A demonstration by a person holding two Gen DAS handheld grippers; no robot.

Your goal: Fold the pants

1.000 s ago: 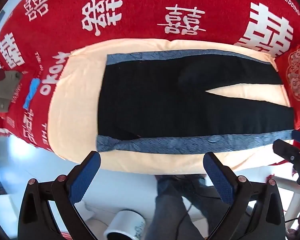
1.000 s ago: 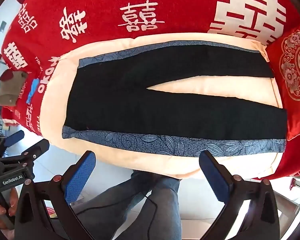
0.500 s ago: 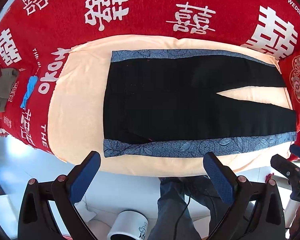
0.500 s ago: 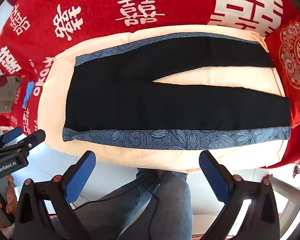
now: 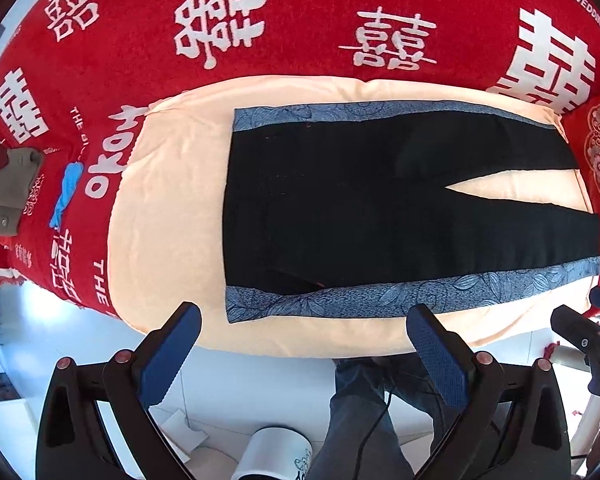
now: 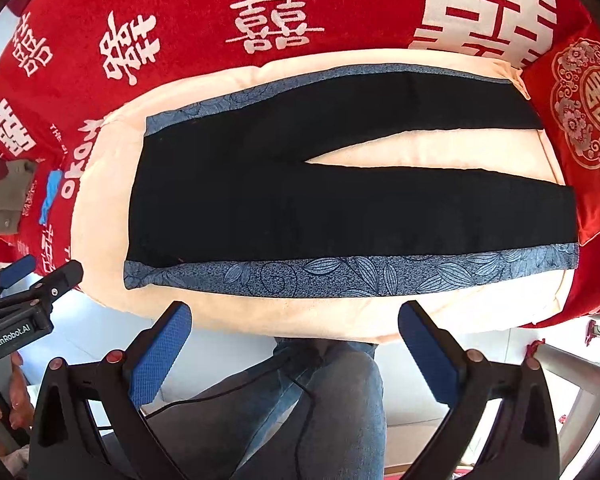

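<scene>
Black pants (image 5: 360, 208) (image 6: 300, 200) with blue leaf-patterned side stripes lie flat on a cream cushion (image 5: 164, 216) (image 6: 308, 312), waistband to the left, legs spread in a V to the right. My left gripper (image 5: 304, 332) hangs open over the cushion's near edge, below the waist end of the near stripe. My right gripper (image 6: 294, 330) is open too, just short of the cushion's near edge, below the middle of the near leg. Neither touches the fabric. Each gripper shows at the edge of the other's view, the right (image 5: 580, 332) and the left (image 6: 36, 280).
A red blanket (image 5: 300, 20) with white characters covers the surface behind. A red embroidered pillow (image 6: 580, 128) lies by the leg ends. A grey-red item (image 5: 4, 184) and blue scrap (image 5: 66, 192) lie left. Below are the person's jeans-clad legs (image 6: 300, 400), a white cup (image 5: 276, 456) and white floor.
Both grippers have come closer to the cushion's near edge, so the pants look larger and sit lower in both views. The pants lie as before. Both stay open.
</scene>
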